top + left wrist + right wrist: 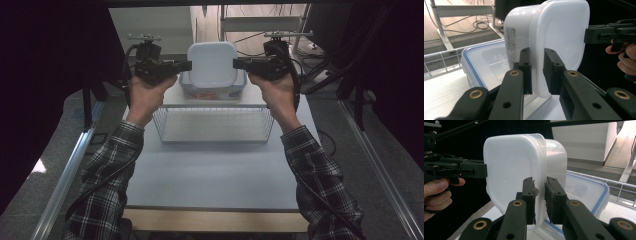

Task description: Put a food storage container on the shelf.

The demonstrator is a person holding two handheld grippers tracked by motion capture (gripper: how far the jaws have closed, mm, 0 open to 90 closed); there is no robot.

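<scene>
While both grippers clamp its rim, white tub [212, 62] hangs above blue-rimmed box [212, 92].

A lab or test room is suggested: a plain white table [215, 175] is enclosed by black curtains [55, 50], aluminium rails [67, 175] are laid along a grey floor, and loose cables [480, 23] are trailed beneath a metal-framed desk [260, 22].

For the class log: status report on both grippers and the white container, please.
Left gripper and right gripper shut on white container's lid rim. Container held in the air, above blue-rimmed box. Wire basket in front.
</scene>
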